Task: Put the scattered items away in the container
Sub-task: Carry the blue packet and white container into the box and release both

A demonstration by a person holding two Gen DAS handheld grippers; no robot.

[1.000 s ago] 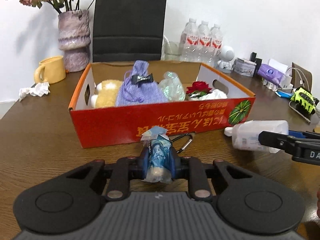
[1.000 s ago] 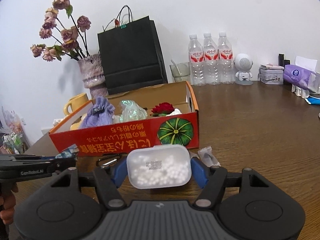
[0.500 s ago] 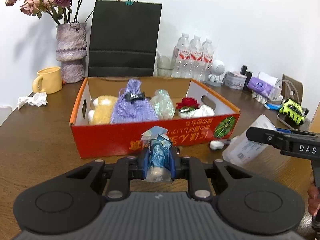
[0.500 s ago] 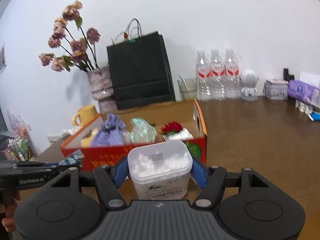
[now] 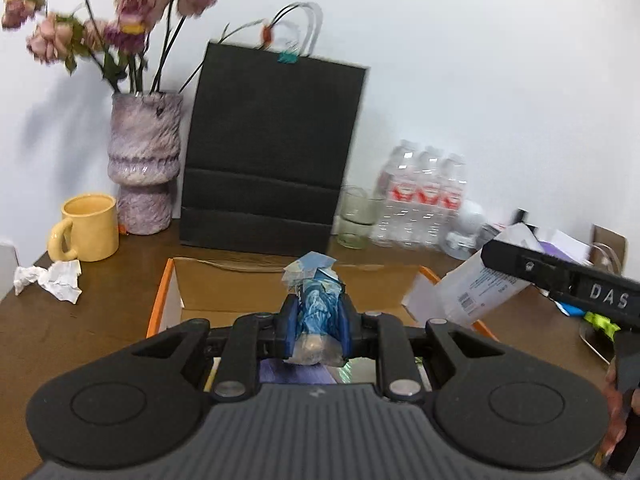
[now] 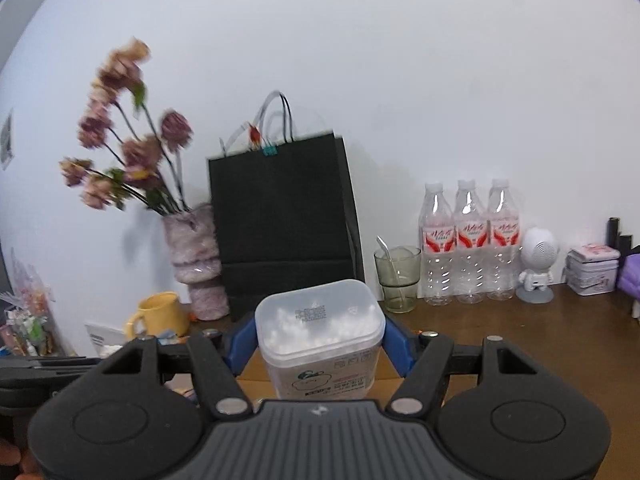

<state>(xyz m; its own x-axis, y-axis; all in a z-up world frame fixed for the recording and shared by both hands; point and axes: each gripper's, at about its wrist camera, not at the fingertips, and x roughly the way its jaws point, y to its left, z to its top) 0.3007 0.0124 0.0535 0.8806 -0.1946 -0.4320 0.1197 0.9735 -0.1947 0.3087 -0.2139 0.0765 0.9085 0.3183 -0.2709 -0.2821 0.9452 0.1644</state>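
My left gripper [image 5: 316, 322] is shut on a small blue plastic-wrapped packet [image 5: 316, 308] and holds it above the open orange cardboard box [image 5: 160, 304]. My right gripper [image 6: 320, 344] is shut on a clear tub of cotton swabs [image 6: 320, 336], also raised over the box, whose brown inner wall [image 6: 256, 364] shows below it. In the left wrist view the tub [image 5: 480, 284] hangs tilted over the box's right end. A purple pouch [image 5: 296, 374] inside the box shows under my left gripper; the rest of the box's contents are hidden.
Behind the box stand a black paper bag [image 5: 268, 152], a vase of dried flowers [image 5: 144, 160], a yellow mug [image 5: 88, 232], a glass [image 5: 356, 216] and three water bottles [image 5: 424, 196]. Crumpled tissue [image 5: 48, 280] lies at the left. Small items crowd the right side of the brown table [image 6: 560, 344].
Both grippers have risen from table level and moved forward over the box, each keeping its item. The tub has tilted upright in the right gripper.
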